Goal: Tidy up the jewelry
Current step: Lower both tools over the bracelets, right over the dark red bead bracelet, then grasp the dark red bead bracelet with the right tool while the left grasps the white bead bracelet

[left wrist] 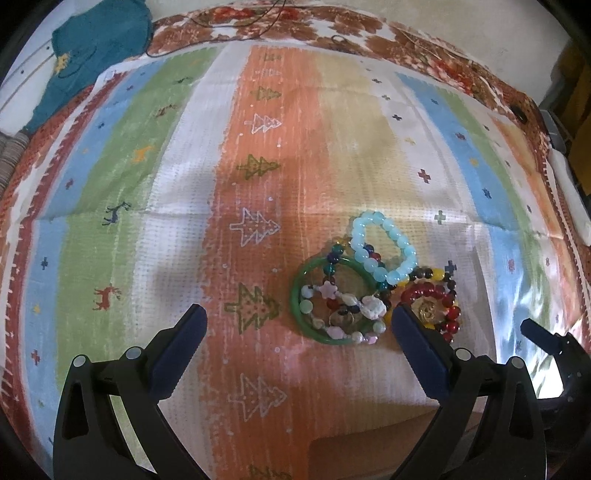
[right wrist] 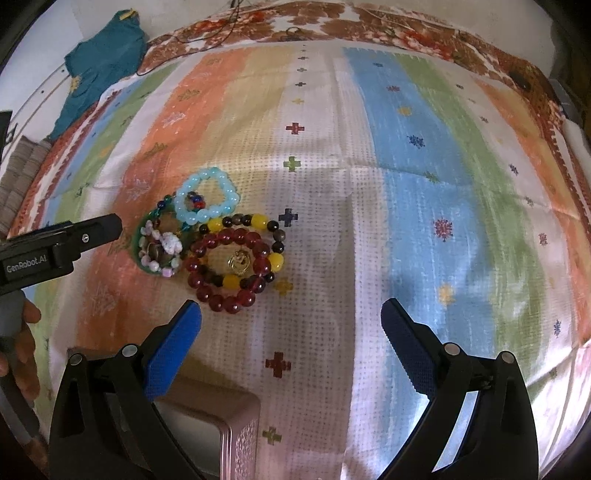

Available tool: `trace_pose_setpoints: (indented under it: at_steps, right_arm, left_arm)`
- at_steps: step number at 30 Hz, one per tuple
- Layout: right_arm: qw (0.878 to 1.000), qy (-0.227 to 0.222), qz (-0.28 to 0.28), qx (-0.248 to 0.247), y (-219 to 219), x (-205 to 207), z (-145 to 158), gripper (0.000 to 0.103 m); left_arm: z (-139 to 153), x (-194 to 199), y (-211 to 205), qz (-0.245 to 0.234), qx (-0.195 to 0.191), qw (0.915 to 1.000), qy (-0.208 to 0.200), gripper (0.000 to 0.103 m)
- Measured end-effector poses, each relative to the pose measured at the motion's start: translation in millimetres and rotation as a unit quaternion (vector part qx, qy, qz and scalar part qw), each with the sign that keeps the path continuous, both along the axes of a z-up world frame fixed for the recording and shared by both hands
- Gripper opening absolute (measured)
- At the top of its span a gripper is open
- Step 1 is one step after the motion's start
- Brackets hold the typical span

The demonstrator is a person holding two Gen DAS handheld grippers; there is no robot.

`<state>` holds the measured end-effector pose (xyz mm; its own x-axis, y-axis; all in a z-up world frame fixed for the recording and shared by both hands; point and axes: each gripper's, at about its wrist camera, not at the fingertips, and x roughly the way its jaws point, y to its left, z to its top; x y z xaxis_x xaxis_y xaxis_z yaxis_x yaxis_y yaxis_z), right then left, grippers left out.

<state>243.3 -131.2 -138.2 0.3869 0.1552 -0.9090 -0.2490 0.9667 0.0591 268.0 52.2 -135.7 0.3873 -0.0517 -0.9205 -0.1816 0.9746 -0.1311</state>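
A pile of jewelry lies on the striped cloth: a light blue bead bracelet (left wrist: 384,247) (right wrist: 207,199), a green bangle (left wrist: 299,295) (right wrist: 138,236) with a pastel bead strand (left wrist: 354,306) inside it, a dark red bead bracelet (right wrist: 229,266) (left wrist: 436,295) around a gold pendant (right wrist: 238,261), and a yellow-and-brown bead bracelet (right wrist: 258,221). My left gripper (left wrist: 299,317) is open, its right finger beside the red beads. My right gripper (right wrist: 291,314) is open and empty, just right of the pile. A pink-rimmed box (right wrist: 236,424) sits under the right gripper's left finger.
A teal garment (left wrist: 96,48) (right wrist: 99,62) lies at the far left corner. A floral blanket (left wrist: 332,33) borders the striped cloth (left wrist: 258,184) at the back. The left gripper shows in the right wrist view (right wrist: 74,240) with a hand (right wrist: 26,343) below it.
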Motion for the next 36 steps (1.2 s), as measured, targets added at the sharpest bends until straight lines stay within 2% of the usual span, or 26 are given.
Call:
trace_pose_setpoints:
  at_steps: [3, 12, 17, 22, 25, 28, 33, 35, 36]
  right_arm:
    - [1.0, 0.001, 0.001, -0.003, 1.6, 3.8, -2.0, 0.099]
    - [1.0, 0.013, 0.001, -0.007, 4.4, 16.9, -13.8, 0.099]
    - [1.0, 0.017, 0.003, -0.008, 8.9, 24.0, -17.6, 0.099]
    - [1.0, 0.023, 0.005, -0.006, 12.2, 26.9, -21.4, 0.099]
    - [1.0, 0.026, 0.001, -0.006, 11.9, 29.9, -23.1, 0.088]
    - [0.999, 0.034, 0.0, -0.003, 10.9, 31.3, -26.2, 0.086]
    - [0.999, 0.043, 0.006, 0.002, 12.6, 33.2, -30.5, 0.07]
    - [0.999, 0.045, 0.009, 0.001, 14.4, 33.8, -31.1, 0.064]
    - [0.999, 0.046, 0.011, 0.0, 15.4, 33.9, -31.5, 0.06]
  left_arm:
    - [-5.4, 5.6, 2.8, 0.004, -0.001, 1.0, 0.006, 0.097]
    - [-19.8, 17.7, -1.8, -0.002, -0.019, 0.9995, 0.025, 0.082]
    - [-23.7, 21.3, -6.0, -0.008, -0.032, 0.9989, 0.032, 0.073]
    - [-28.6, 21.7, -9.1, -0.01, -0.046, 0.9981, 0.041, 0.057]
    - [-32.1, 22.6, -10.4, -0.013, -0.055, 0.9974, 0.045, 0.054]
    - [-33.6, 25.3, -11.0, -0.013, -0.061, 0.997, 0.045, 0.053]
    - [-35.5, 27.0, -11.3, -0.013, -0.057, 0.9974, 0.043, 0.051]
    - [-34.6, 26.8, -11.4, -0.014, -0.056, 0.9975, 0.04, 0.039]
    - [-36.1, 26.9, -10.8, -0.013, -0.063, 0.9969, 0.046, 0.027]
